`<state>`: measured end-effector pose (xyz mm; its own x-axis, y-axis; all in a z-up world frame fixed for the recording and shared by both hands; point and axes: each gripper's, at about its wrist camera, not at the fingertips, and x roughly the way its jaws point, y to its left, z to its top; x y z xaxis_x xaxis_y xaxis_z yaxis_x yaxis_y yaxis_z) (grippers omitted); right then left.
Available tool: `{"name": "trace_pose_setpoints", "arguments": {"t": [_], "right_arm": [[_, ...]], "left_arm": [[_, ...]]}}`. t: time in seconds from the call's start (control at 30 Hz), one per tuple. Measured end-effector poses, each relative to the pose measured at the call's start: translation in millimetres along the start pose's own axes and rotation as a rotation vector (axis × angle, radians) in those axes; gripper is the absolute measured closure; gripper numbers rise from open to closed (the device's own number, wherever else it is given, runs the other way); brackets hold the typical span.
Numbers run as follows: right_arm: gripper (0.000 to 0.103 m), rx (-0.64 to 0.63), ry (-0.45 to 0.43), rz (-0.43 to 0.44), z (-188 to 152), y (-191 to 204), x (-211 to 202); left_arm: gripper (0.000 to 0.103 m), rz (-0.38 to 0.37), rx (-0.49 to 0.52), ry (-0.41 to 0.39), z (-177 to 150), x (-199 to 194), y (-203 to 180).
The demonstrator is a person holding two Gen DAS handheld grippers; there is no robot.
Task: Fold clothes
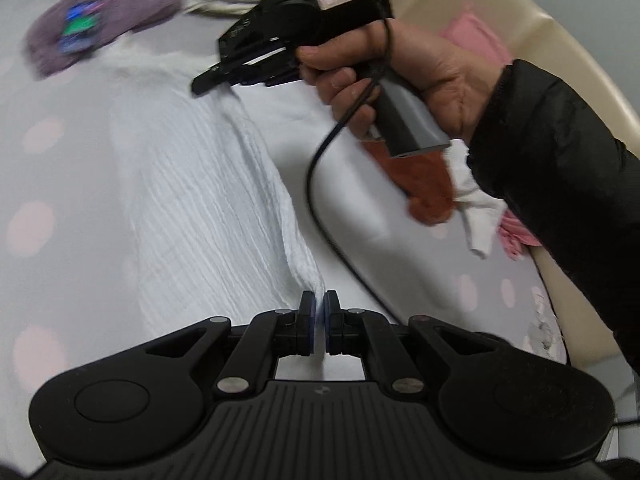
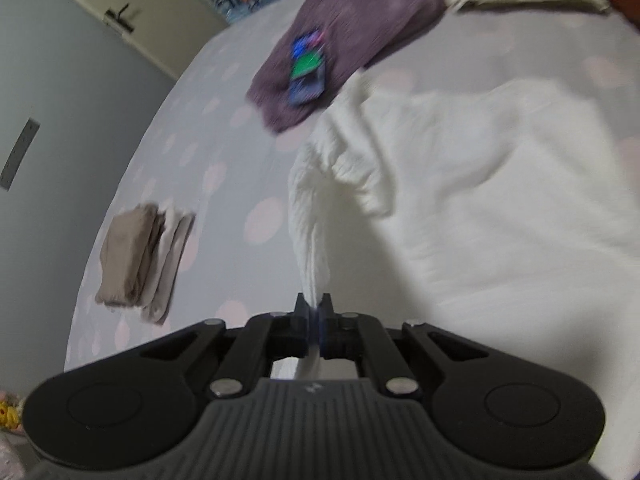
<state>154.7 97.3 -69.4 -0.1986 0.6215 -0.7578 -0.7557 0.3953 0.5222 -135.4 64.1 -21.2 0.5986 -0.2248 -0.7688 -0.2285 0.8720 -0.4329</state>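
Bed: pale grey sheet with faint pink dots (image 2: pixel 224 152), its bare stretch widest to the left of the white cloth, up to the curved left edge by the grey wall.
White garment: crinkled white cotton garment (image 1: pixel 192 184) spread across the middle of the sheet, one edge drawn up into a ridge running to the left gripper, another pulled into a narrow tail at the right gripper.
Purple garment: rumpled purple top with a blue and green print (image 2: pixel 344 40), its near edge touching the white garment's far corner.
Beige pile: folded beige cloth (image 2: pixel 140 256), well apart, near the left edge.
Right side: rust-brown cloth (image 1: pixel 424 184) and a cream padded border (image 1: pixel 560 40).
Left gripper (image 1: pixel 319 312): pads clamped on the white edge.
Right gripper (image 2: pixel 316 316): fingers pinched on the white tail; a hand (image 1: pixel 404 76) grips its handle.
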Motion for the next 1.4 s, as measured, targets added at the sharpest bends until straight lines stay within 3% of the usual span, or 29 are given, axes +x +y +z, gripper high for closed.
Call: {"name": "trace_pose_setpoints", "arguments": {"t": [0.13, 0.27, 0.47, 0.67, 0.8, 0.87, 1.0, 1.07, 1.17, 1.3, 1.4], "right_arm": [[0.098, 0.026, -0.062, -0.029, -1.7, -37.2, -51.9], [0.098, 0.096, -0.12, -0.079, -15.9, -90.1, -95.9], [0.098, 0.208, -0.173, -0.152, -41.3, -161.7, -138.8], [0.098, 0.251, -0.247, -0.111, -65.9, -189.9, -179.0], [0.098, 0.217, -0.308, -0.014, -79.8, -193.2, -197.4], [0.098, 0.231, -0.285, -0.01, -88.7, -200.5, -189.3], [0.095, 0.254, -0.067, -0.139, -107.5, -223.0, -129.2], [0.089, 0.223, 0.023, -0.197, -115.6, -226.8, -103.5], [0.066, 0.186, 0.082, -0.237, -115.7, -228.0, -87.1], [0.066, 0.158, 0.022, -0.288, -95.0, -222.9, -99.1], [0.065, 0.11, -0.03, -0.315, -68.8, -215.6, -105.8]], "left_arm": [[0.101, -0.058, 0.096, 0.013, 21.1, 21.6, -42.2], [0.101, -0.116, 0.123, 0.048, 37.3, 57.6, -73.3], [0.101, -0.137, 0.203, 0.075, 51.8, 107.9, -129.3], [0.101, -0.156, 0.265, 0.108, 41.3, 134.1, -168.5], [0.101, -0.145, 0.254, 0.169, 26.1, 152.3, -160.4], [0.1, -0.14, 0.249, 0.199, 18.5, 161.4, -156.4], [0.098, -0.089, 0.246, 0.276, 3.8, 178.0, -141.1], [0.08, -0.066, 0.256, 0.306, 5.0, 177.0, -134.2], [0.07, -0.018, 0.25, 0.294, 10.3, 161.3, -111.0], [0.067, 0.023, 0.172, 0.243, 24.2, 136.7, -57.3], [0.064, 0.098, 0.082, 0.168, 50.7, 135.6, -7.6]]}}
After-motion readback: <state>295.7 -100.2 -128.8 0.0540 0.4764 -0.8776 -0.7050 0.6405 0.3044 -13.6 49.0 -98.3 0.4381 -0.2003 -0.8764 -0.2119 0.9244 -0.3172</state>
